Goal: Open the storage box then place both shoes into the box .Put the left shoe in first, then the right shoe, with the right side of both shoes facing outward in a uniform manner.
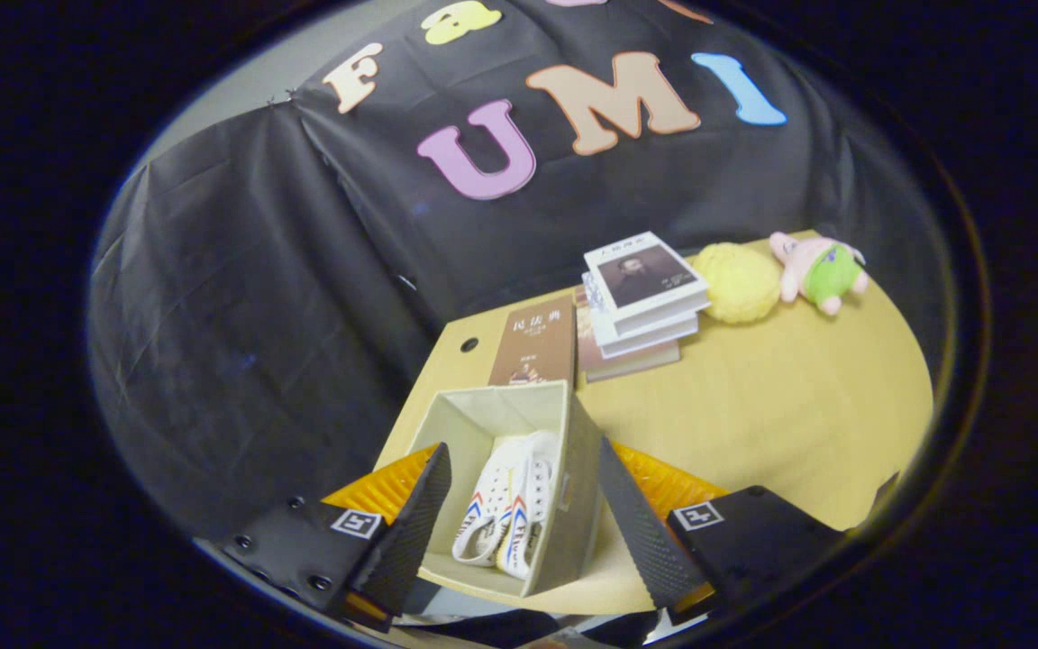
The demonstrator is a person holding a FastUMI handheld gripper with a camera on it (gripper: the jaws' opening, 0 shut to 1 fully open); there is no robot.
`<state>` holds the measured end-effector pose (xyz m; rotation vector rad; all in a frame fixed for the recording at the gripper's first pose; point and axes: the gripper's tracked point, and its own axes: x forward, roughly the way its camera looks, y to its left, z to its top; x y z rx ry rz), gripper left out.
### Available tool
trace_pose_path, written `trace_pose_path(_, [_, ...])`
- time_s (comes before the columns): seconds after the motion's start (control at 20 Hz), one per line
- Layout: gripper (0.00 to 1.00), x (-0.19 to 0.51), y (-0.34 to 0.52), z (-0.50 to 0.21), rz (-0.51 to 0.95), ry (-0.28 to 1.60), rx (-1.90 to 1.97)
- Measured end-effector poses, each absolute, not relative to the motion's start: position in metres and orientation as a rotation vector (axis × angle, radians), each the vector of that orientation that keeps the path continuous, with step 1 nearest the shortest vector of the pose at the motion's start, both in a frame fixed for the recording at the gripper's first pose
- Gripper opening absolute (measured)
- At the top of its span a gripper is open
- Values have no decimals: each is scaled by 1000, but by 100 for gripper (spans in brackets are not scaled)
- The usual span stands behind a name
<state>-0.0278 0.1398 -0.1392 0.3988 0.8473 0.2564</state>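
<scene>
An open beige storage box [573, 469] stands on the yellow table [780, 406], seen from above between my two fingers. Inside it lie two white shoes [510, 514] with red and blue side stripes, side by side along the box's right wall. My gripper [523, 523] hovers above the box, open, with nothing between its fingers. One fingertip [420, 514] shows over the box's left wall, the other past its right wall.
Beyond the box lies a brown book [534, 347], then a stack of books [641, 302]. A yellow fluffy ball [738, 282] and a pink and green plush toy [821, 268] sit at the table's far edge. The table's left edge drops off beside the box.
</scene>
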Motion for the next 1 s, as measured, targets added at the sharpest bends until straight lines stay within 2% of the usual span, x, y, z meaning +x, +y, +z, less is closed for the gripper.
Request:
trace_pose_path(0.4, [100, -17, 34, -67, 136, 537, 154])
trace_pose_path(1.0, [100, -32, -61, -16, -31, 250, 12])
